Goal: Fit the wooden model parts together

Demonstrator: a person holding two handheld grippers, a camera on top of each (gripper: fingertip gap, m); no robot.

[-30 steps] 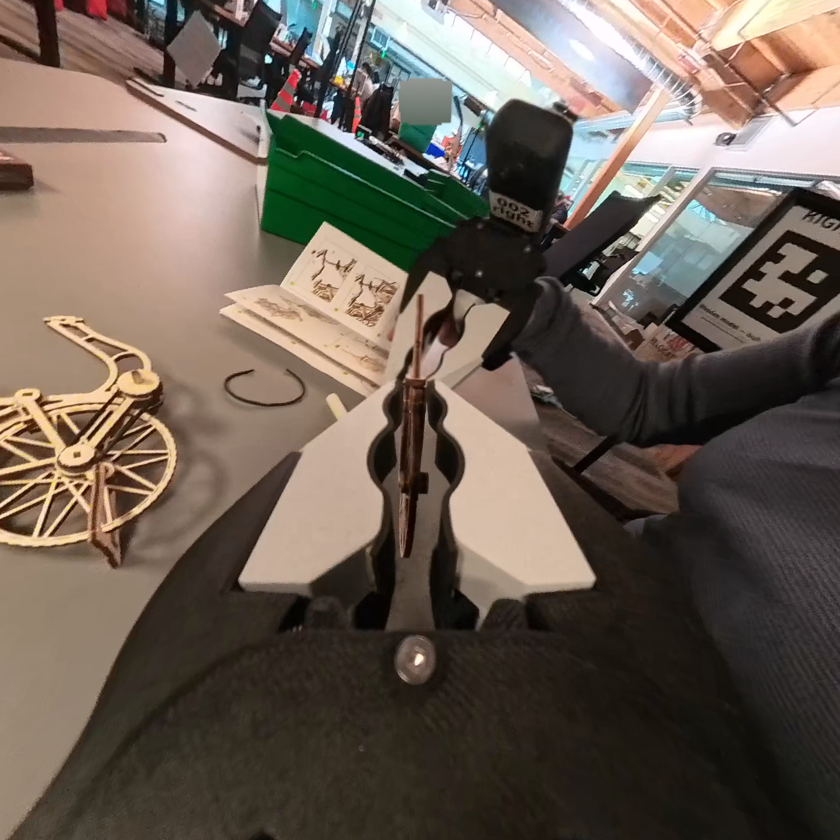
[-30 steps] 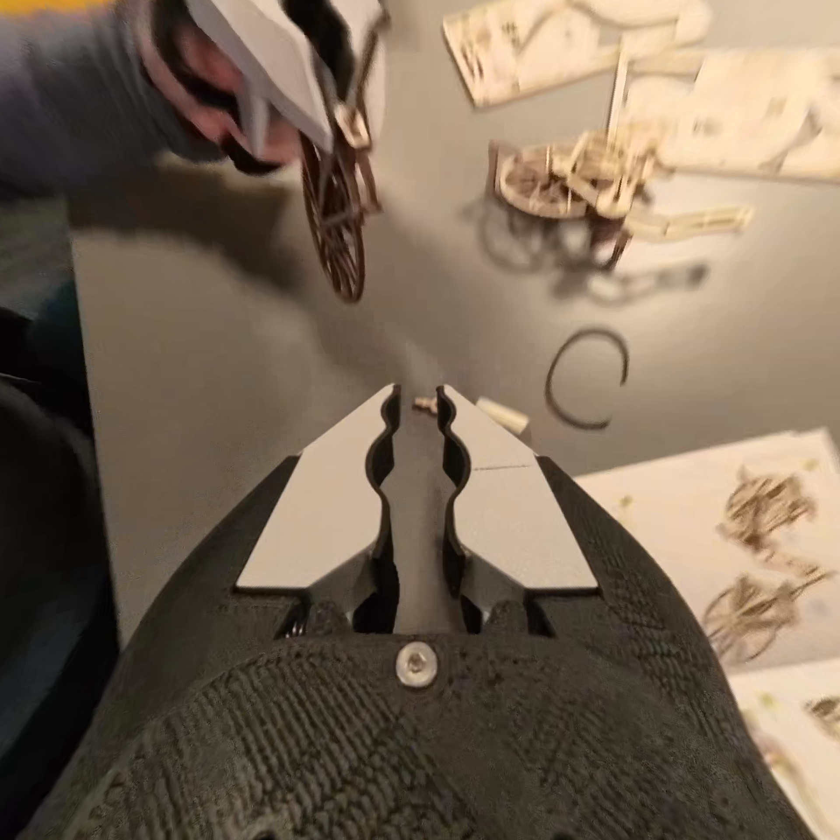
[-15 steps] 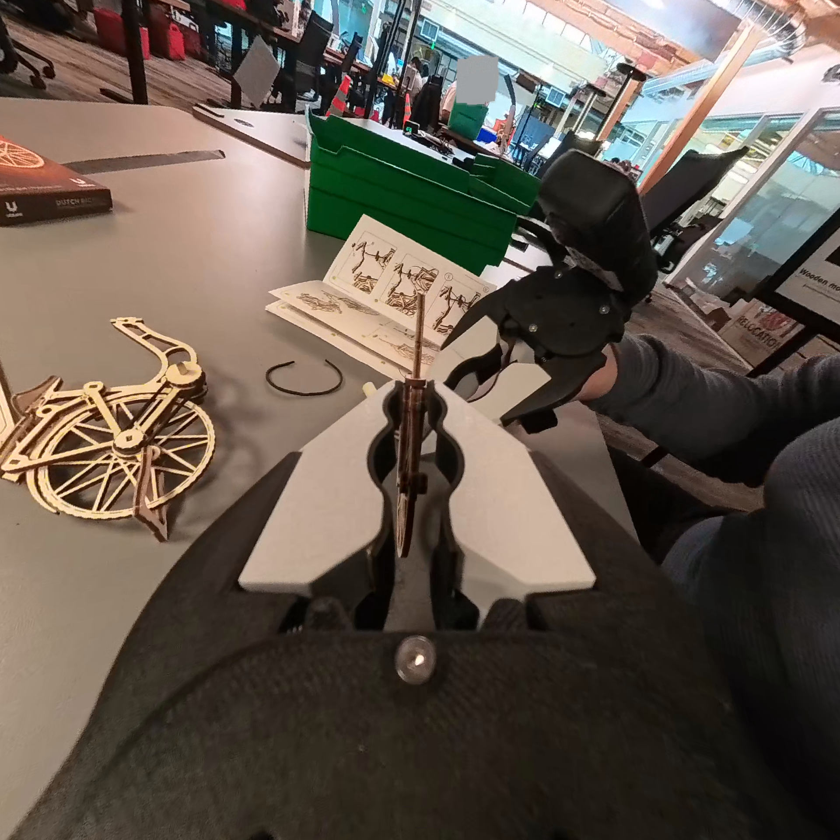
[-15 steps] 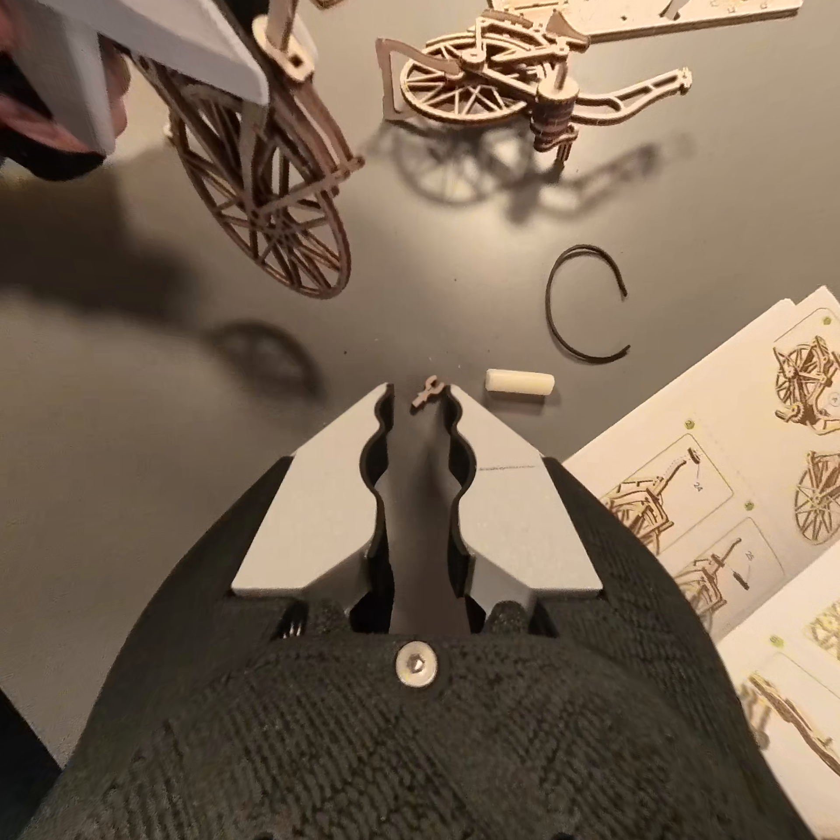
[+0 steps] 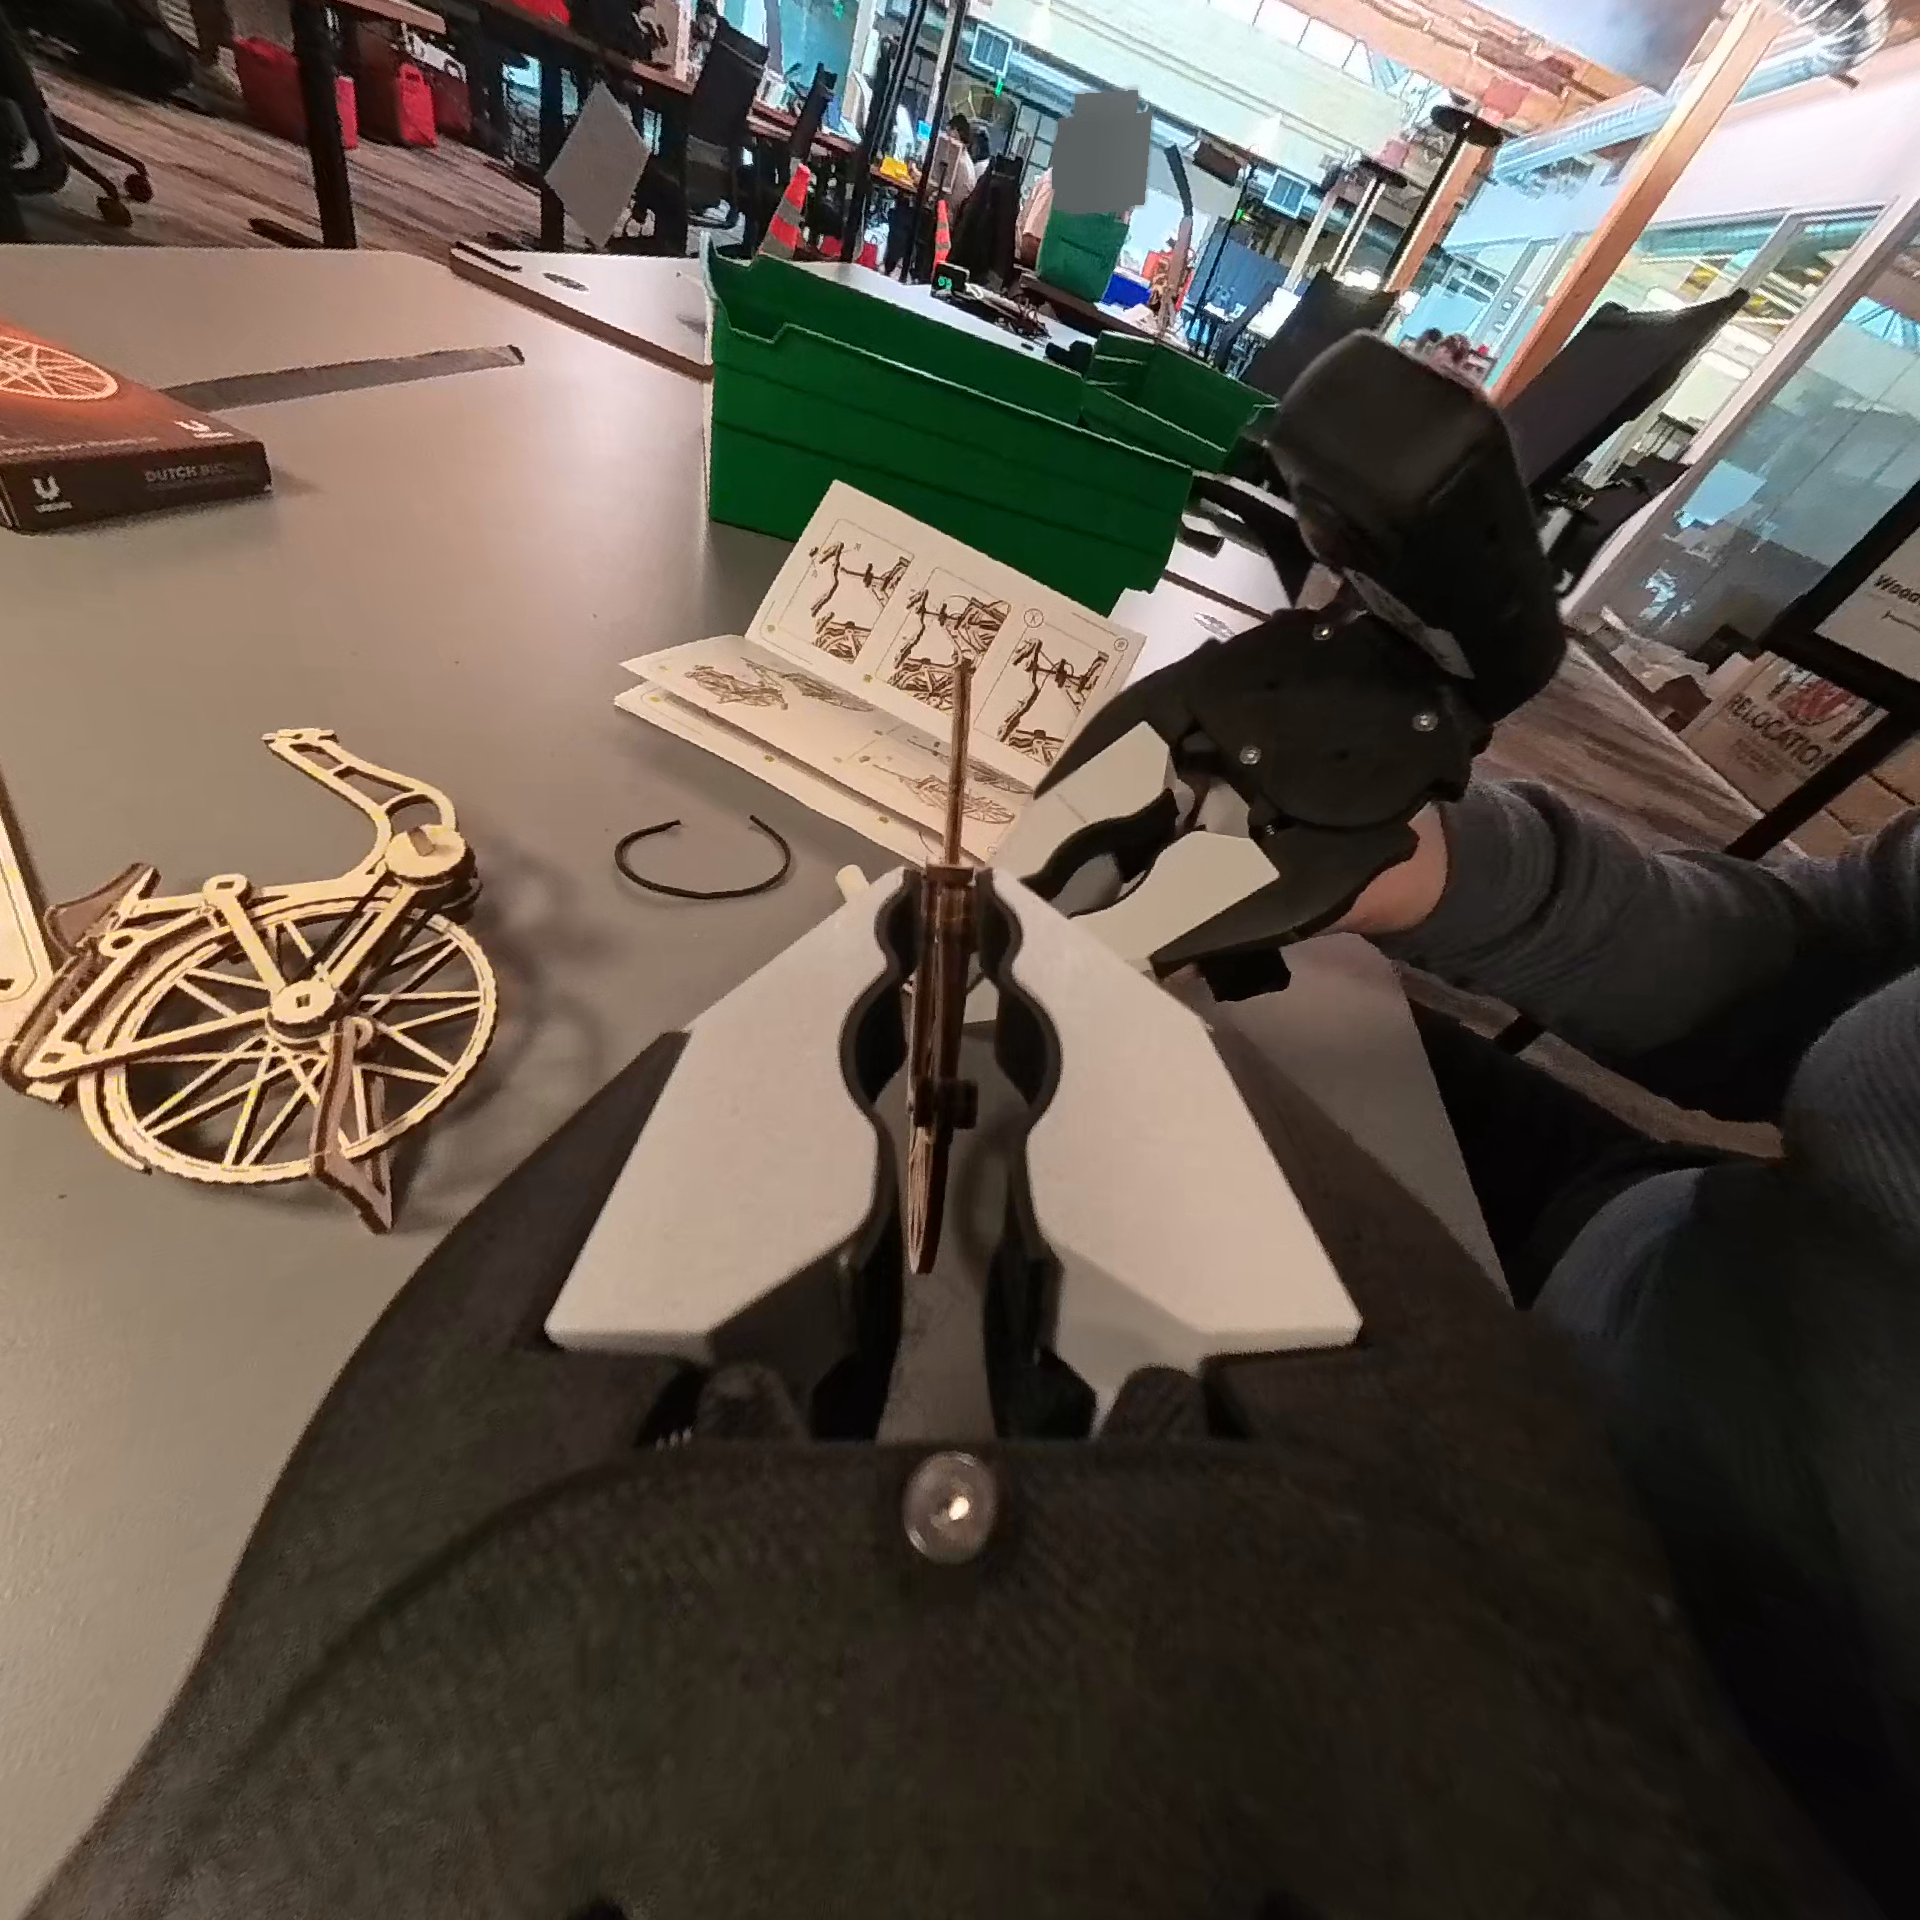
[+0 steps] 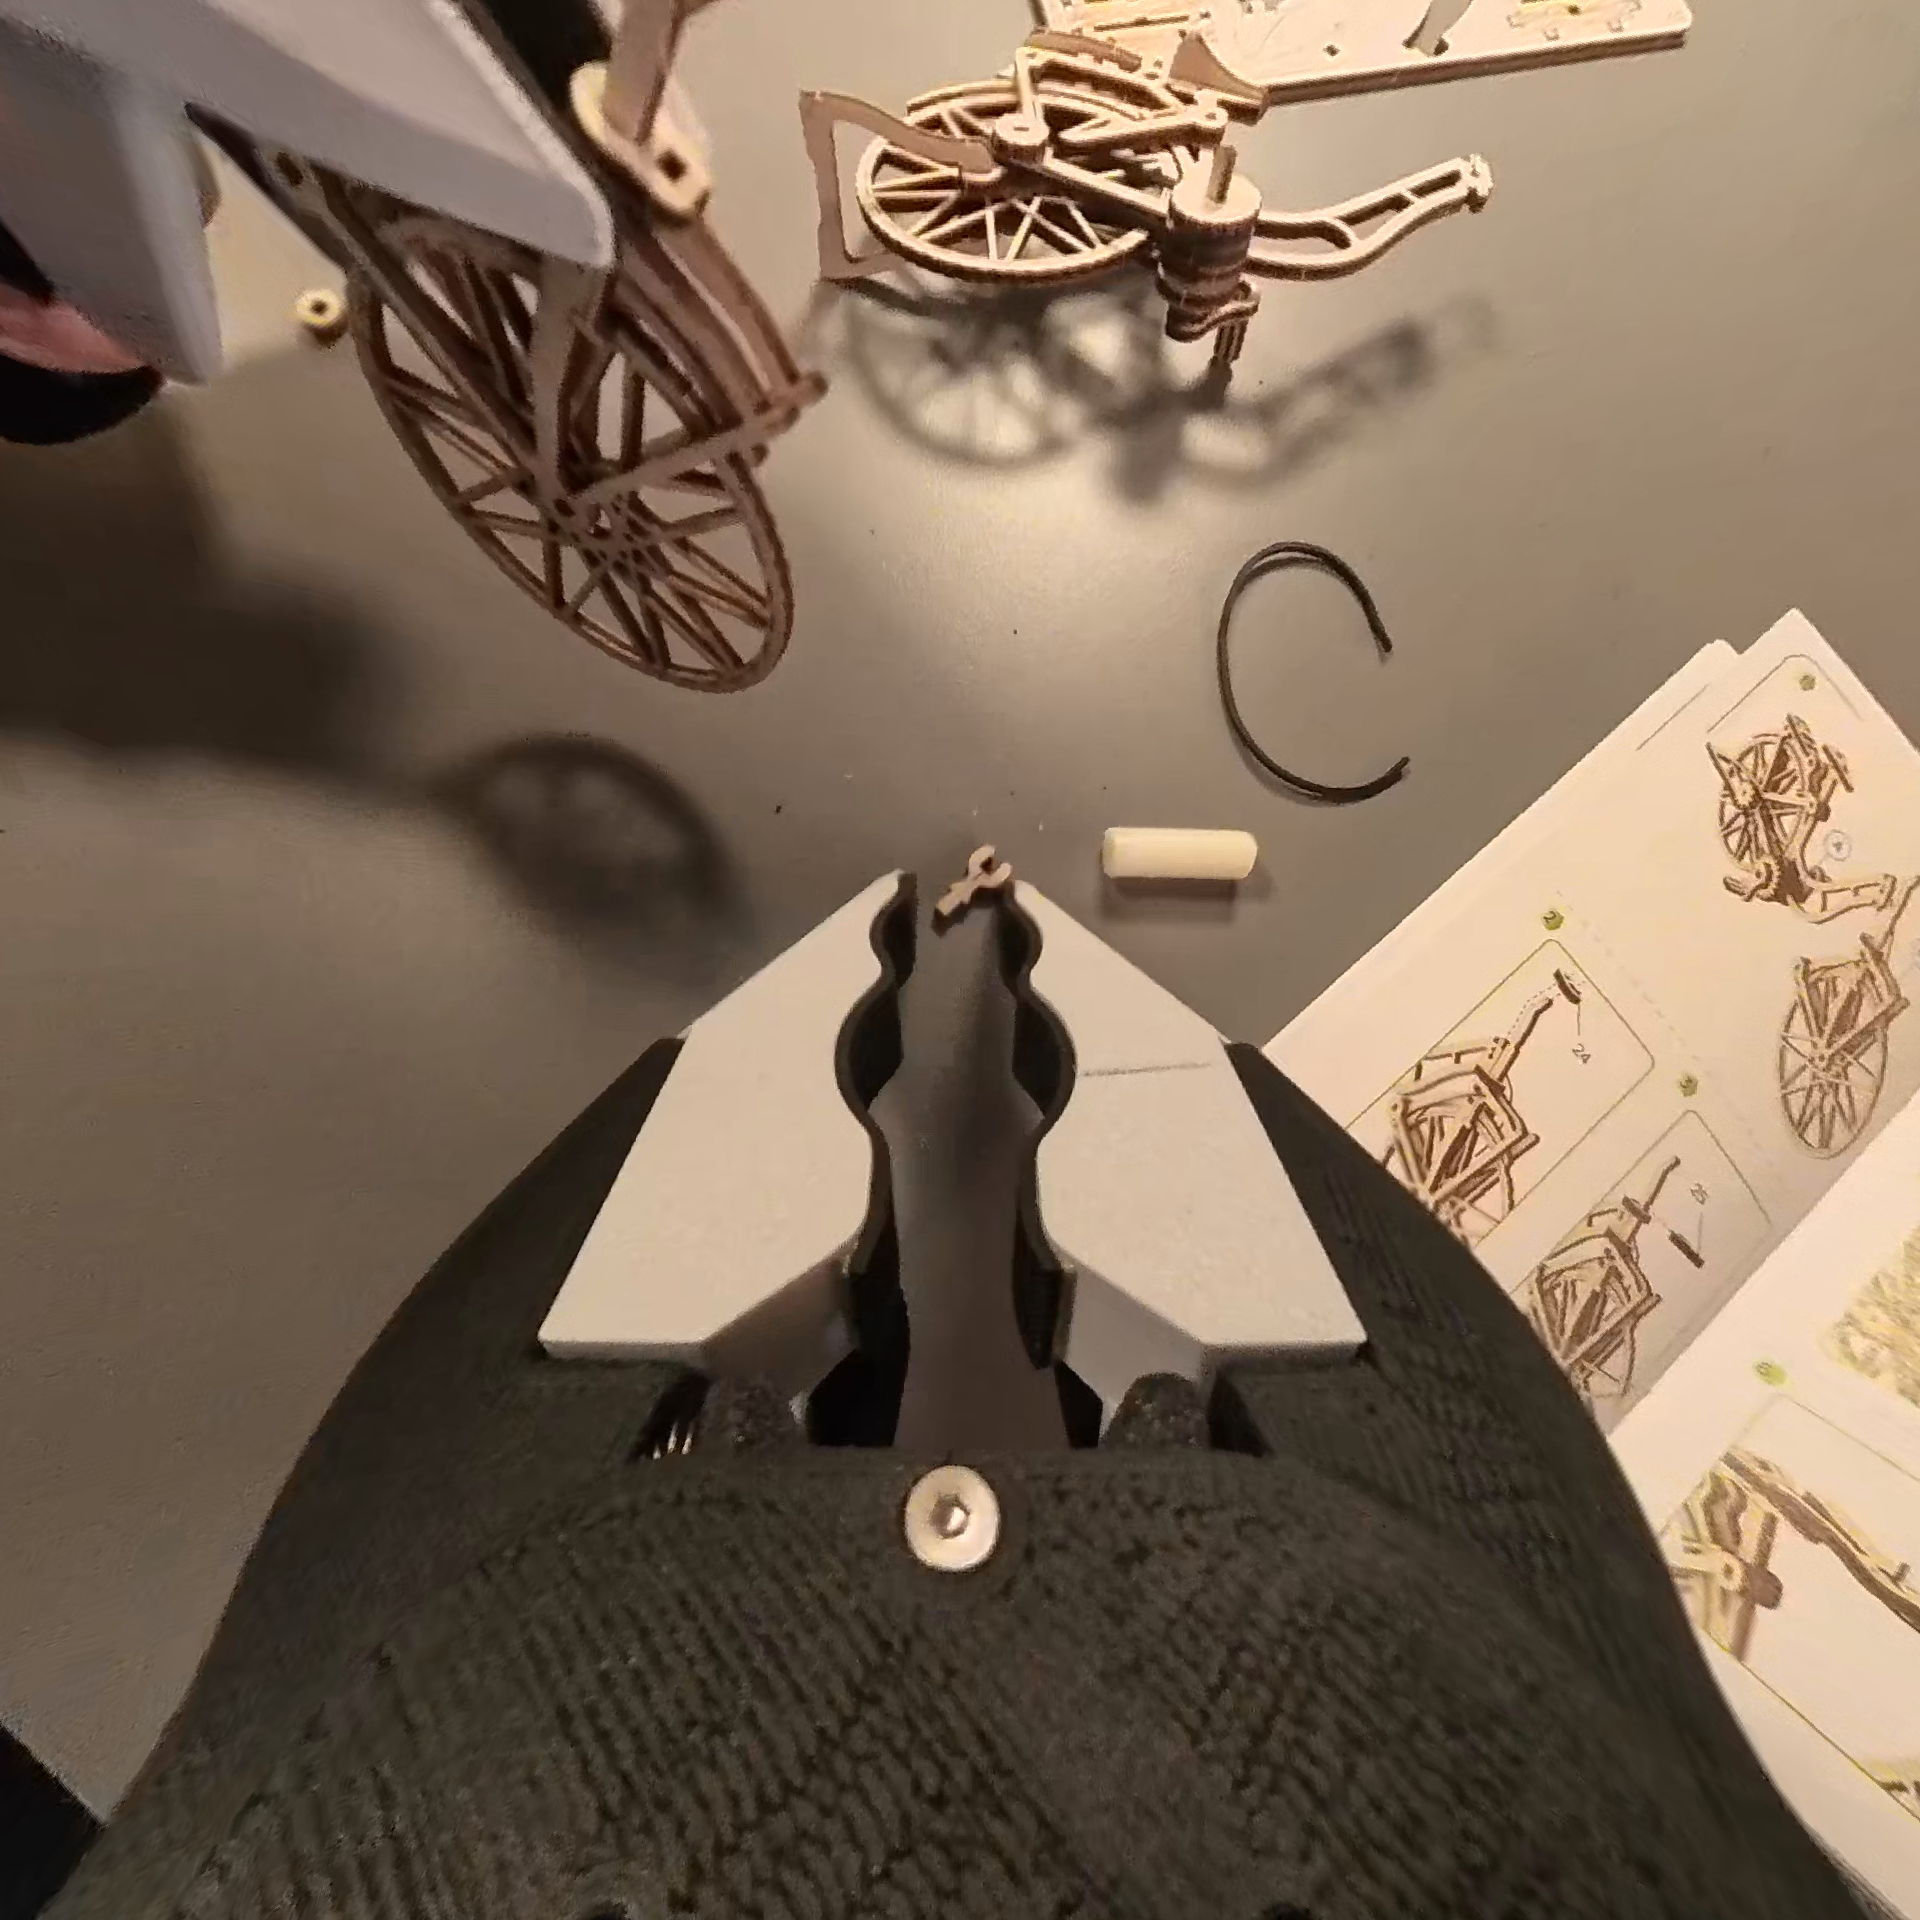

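Left tool (image 5: 948,883) pinching a wooden wheel part (image 5: 932,1049) edge-on between its grey fingers (image 5: 764,1091), the wheel hanging down inside the gap and a thin post rising above the tips. Seen from the right wrist view, same wheel part (image 6: 582,488) held up off the grey surface (image 6: 260,935), its shadow lying below it.

Left of the left tool, flat on the surface (image 5: 436,582): a second wheel assembly (image 5: 270,997) with a curved frame arm, well apart from the tool. Farther left and beyond, a dark box (image 5: 104,436). Just ahead of the tips, a thin black open ring (image 5: 702,858). Beyond that, an open instruction booklet (image 5: 914,665), one page standing up, and green bins (image 5: 935,436) behind it. To the right, right tool (image 5: 1101,883) hovering low, just beside the left tool's tips, held by a hand with a grey sleeve (image 5: 1621,914).

Right tool (image 6: 956,894) with fingers spread a narrow way apart, nothing between them. A tiny wooden piece (image 6: 971,881) lying on the surface right at the tips, close against the right finger; contact cannot be told. Just right of it, a small pale cylinder (image 6: 1179,854). Farther ahead and right, the black open ring (image 6: 1311,673). Ahead, the second wheel assembly (image 6: 1122,197) lying with its stacked hub down, a flat wooden sheet (image 6: 1455,42) beyond it. A small pale washer (image 6: 320,309) far ahead on the left. Instruction booklet (image 6: 1621,1091) at the right.
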